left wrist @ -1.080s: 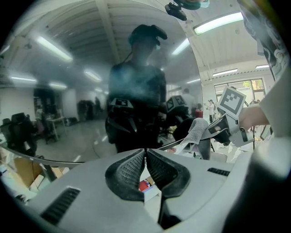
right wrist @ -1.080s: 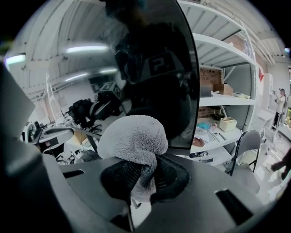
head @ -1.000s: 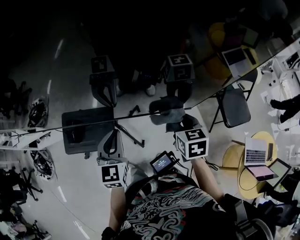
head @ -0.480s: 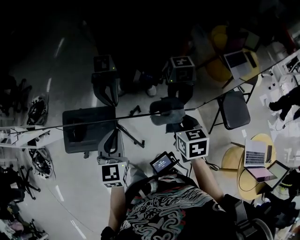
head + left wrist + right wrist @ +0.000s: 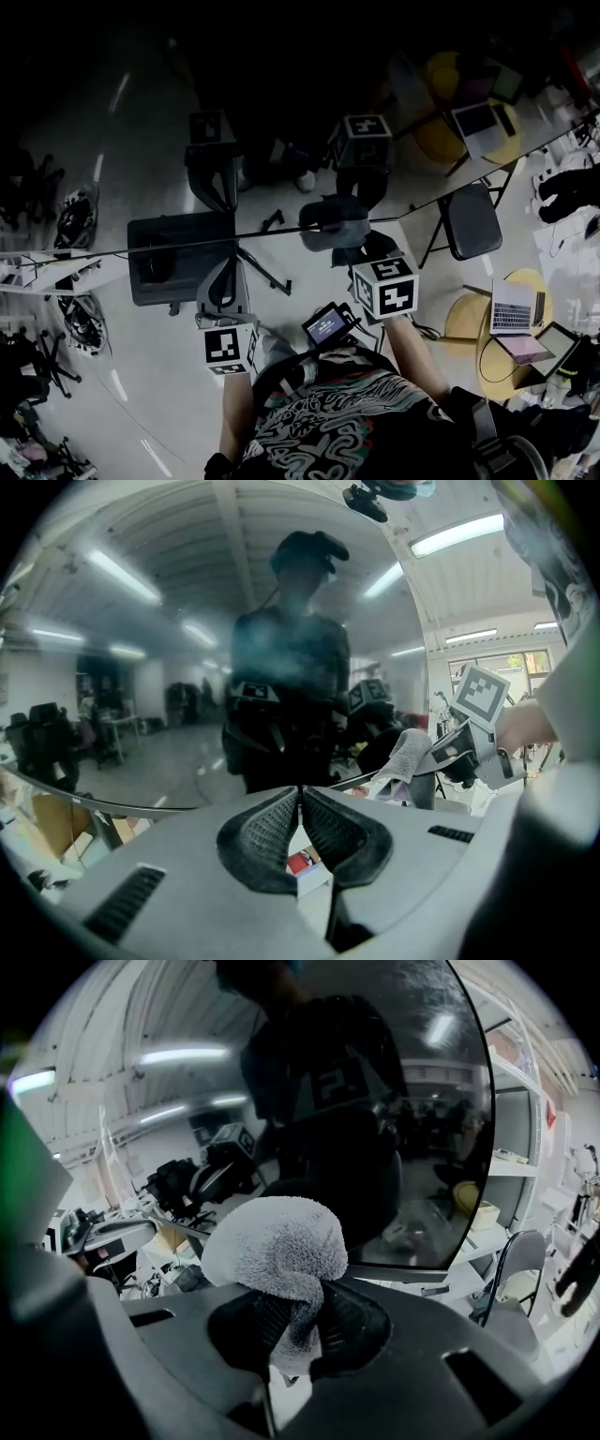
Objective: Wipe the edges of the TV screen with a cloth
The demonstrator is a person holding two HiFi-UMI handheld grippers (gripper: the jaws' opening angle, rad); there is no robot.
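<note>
almost nothing has shifted since the earlier frame: right gripper point(image 5: 298, 1314) stays clamped on the cloth point(image 5: 335, 225) at the tv screen point(image 5: 281, 84) lower edge; left gripper point(image 5: 301, 797) closed, empty. judged mid-wipe; next, slide along the edge.

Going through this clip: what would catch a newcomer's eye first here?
The dark, glossy TV screen fills the upper part of the head view and mirrors the room and the person. A fluffy grey cloth bulges from the right tongs, at the screen's lower edge. The left tongs are shut and empty, further left along that edge.
</note>
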